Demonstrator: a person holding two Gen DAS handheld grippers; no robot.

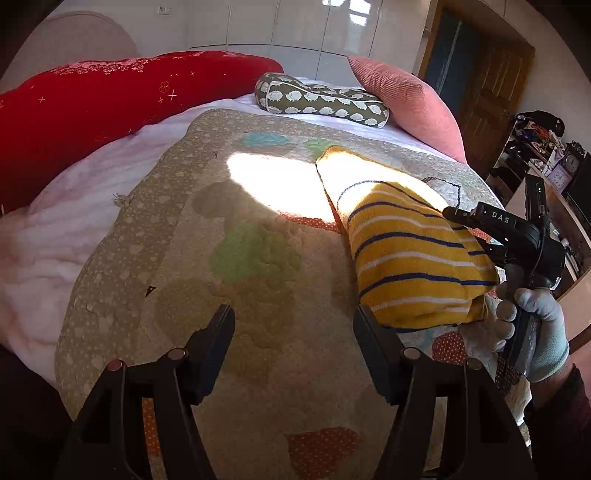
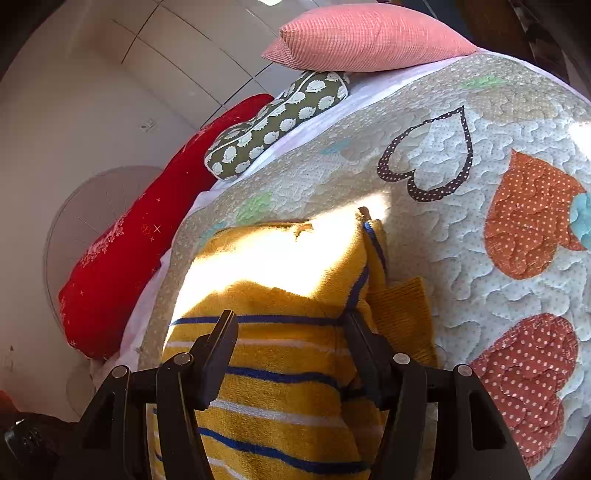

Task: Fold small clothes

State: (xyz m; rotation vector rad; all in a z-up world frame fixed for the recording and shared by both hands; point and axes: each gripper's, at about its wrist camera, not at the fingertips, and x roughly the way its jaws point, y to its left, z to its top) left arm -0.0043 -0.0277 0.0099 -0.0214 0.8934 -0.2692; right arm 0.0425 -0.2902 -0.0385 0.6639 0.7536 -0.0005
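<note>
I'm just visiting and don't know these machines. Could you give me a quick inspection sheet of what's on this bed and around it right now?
Surface: patchwork heart quilt over a bed.
Job's things: yellow striped garment, folded into a bundle, partly in sunlight.
Clutter: red pillow, hedgehog-print cushion, pink pillow at the far end.
Grippers: left tongs open over bare quilt; right tongs open above the garment.
Cables: nothing seen.
Surroundings: white wardrobe, wooden door, cluttered shelf.

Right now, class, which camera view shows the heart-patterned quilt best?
The right wrist view: the quilt shows its hearts sharply. The left wrist view shows it mostly shadowed.
</note>
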